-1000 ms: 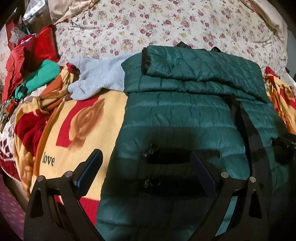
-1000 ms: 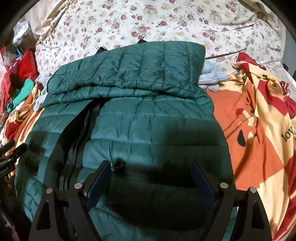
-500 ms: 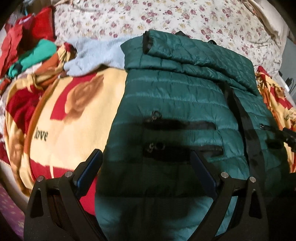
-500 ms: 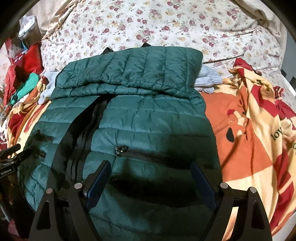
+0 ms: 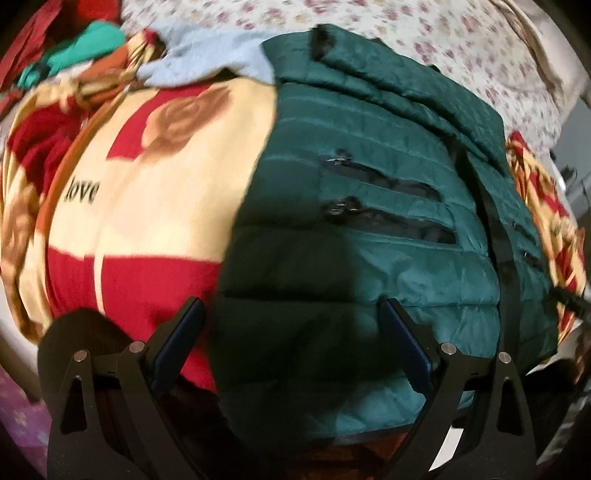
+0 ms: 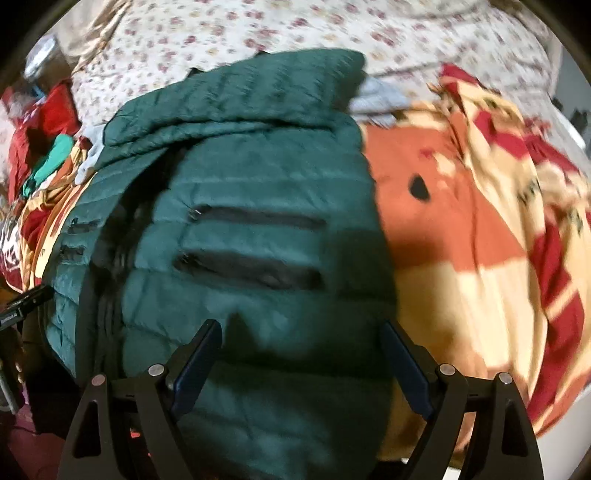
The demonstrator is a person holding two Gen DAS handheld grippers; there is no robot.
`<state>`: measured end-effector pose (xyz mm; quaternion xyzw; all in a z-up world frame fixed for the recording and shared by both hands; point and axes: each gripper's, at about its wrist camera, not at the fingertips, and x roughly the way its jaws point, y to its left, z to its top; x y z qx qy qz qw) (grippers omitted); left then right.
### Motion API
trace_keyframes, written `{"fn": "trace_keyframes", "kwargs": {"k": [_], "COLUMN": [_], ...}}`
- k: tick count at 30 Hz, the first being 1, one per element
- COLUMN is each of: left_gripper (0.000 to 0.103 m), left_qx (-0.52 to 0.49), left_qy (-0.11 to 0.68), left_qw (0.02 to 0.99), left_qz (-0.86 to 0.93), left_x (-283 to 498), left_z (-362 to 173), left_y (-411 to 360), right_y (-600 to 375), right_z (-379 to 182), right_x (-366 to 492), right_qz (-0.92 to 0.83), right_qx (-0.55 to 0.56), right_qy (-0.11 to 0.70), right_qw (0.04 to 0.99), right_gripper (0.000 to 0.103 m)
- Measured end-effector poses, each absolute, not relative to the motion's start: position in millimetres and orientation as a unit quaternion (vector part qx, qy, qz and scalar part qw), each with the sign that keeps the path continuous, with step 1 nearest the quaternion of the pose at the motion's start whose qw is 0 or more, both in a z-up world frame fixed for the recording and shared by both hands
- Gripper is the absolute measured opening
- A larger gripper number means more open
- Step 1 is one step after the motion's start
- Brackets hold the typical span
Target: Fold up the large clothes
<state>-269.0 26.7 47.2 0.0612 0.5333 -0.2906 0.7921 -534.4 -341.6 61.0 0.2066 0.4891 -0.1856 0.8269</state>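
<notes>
- The left claw (image 5: 291, 347) is nearest in its own view, its two dark-padded fingers spread wide and gripping nothing, poised above the near left corner of the green puffer jacket (image 5: 369, 236).
- The right claw (image 6: 299, 358) is likewise released, jaws wide apart, and sits over the near hem of the same jacket (image 6: 251, 258), toward its right edge.
- The jacket lies front-up on a bed, its hem nearest the cameras and hanging a little over the bed's near side.
- A dark central zip strip (image 5: 498, 229) runs from the hem up the middle of the jacket, and two horizontal zip pockets (image 5: 384, 199) sit one above the other on each side of it.
- At the far end, a quilted part of the jacket (image 6: 258, 92) is folded across its upper portion.
- Under the jacket lies a cream, red and orange blanket (image 5: 155, 192), printed with roses and the word "love" on the left side and showing broad orange and red patches on the right (image 6: 461, 229).
- Just past the jacket's far left corner lies a pale blue-grey knit garment (image 5: 207, 55), touching the jacket.
- Farther left is a heap of red and teal clothes (image 5: 74, 48).
- Beyond everything stretches a floral bedsheet (image 6: 406, 29), white with small pink flowers.
</notes>
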Motion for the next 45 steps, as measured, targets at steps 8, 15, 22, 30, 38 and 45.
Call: {"fn": "trace_keyframes", "kwargs": {"k": [8, 15, 22, 30, 38, 45], "left_gripper": [0.095, 0.095, 0.055, 0.031, 0.032, 0.012], "left_qx": [-0.016, -0.032, 0.023, 0.058, 0.069, 0.065], "left_qy": [0.578, 0.599, 0.58, 0.553, 0.549, 0.476], "left_qw": [0.768, 0.734, 0.745, 0.766, 0.772, 0.804], "left_qz": [-0.275, -0.32, -0.33, -0.322, -0.311, -0.349], "left_x": [-253, -270, -278, -283, -288, -289], "left_z": [33, 29, 42, 47, 41, 105], "left_y": [51, 42, 31, 26, 17, 17], "right_y": [-359, -336, -339, -335, -330, -336], "right_z": [38, 41, 37, 45, 54, 107], "right_x": [-552, -555, -557, -551, -557, -557], "right_qz": [-0.164, -0.067, -0.04, -0.011, -0.024, -0.029], "right_qx": [0.272, 0.283, 0.31, 0.315, 0.272, 0.253], "right_qy": [0.506, 0.497, 0.481, 0.476, 0.454, 0.376], "right_qw": [0.802, 0.818, 0.819, 0.821, 0.848, 0.891], "right_gripper": [0.086, 0.086, 0.055, 0.053, 0.022, 0.017]}}
